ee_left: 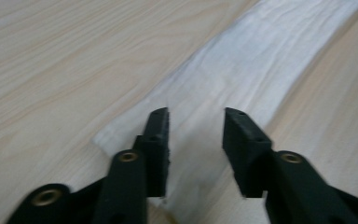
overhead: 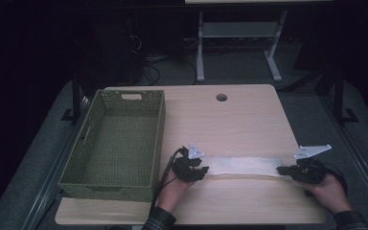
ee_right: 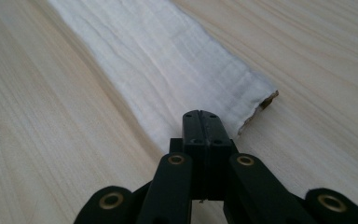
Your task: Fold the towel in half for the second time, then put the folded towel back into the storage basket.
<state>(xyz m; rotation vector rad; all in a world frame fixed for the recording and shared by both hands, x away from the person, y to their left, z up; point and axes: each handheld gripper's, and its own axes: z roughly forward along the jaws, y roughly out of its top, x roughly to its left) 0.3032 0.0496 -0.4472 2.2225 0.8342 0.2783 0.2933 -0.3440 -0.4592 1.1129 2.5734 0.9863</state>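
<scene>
A long white cloth (overhead: 242, 166), folded into a strip, lies flat on the wooden table (overhead: 230, 120) near its front edge. My left gripper (overhead: 205, 170) is at the strip's left end. In the left gripper view it (ee_left: 196, 121) is open, one jaw on each side of the cloth (ee_left: 242, 70), low over it. My right gripper (overhead: 281, 169) is at the strip's right end. The right gripper view shows it (ee_right: 200, 114) shut, its tips on the near edge of the cloth (ee_right: 168, 60), seemingly pinching it.
An olive-green woven basket (overhead: 105, 184) stands along the table's left side, close to my left hand. A round cable hole (overhead: 222, 97) sits near the far edge. Beyond the table are a metal stand (overhead: 200, 48) and cables on the floor.
</scene>
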